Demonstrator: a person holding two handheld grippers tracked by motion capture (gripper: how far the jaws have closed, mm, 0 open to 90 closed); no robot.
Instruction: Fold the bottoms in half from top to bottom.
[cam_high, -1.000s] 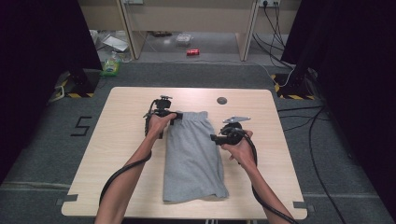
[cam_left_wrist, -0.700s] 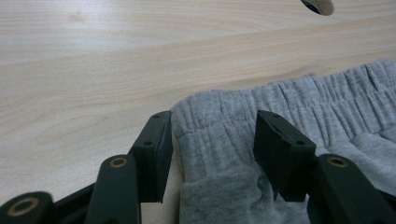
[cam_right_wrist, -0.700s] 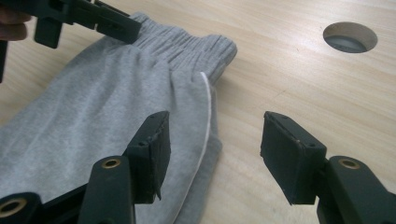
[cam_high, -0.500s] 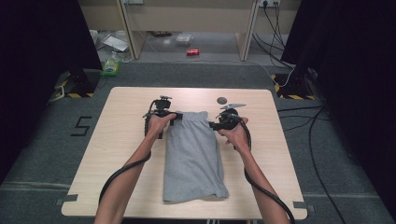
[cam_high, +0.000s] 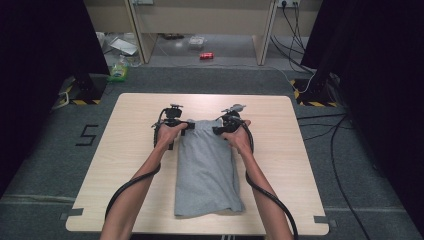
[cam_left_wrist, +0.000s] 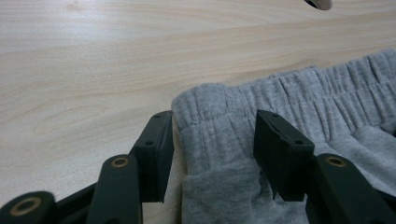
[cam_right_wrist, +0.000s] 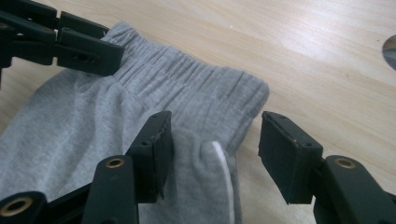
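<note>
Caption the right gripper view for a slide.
Right gripper straddles a waistband corner of the grey shorts on the wooden table.

Wooden table, pale, with a round hole near its far edge. Grey carpet floor around it; a "5" mark to the table's left. Beyond the table: red can, green item, clear box. Black cables trail on the right. Yellow-black striped tape at the stand bases.
</note>
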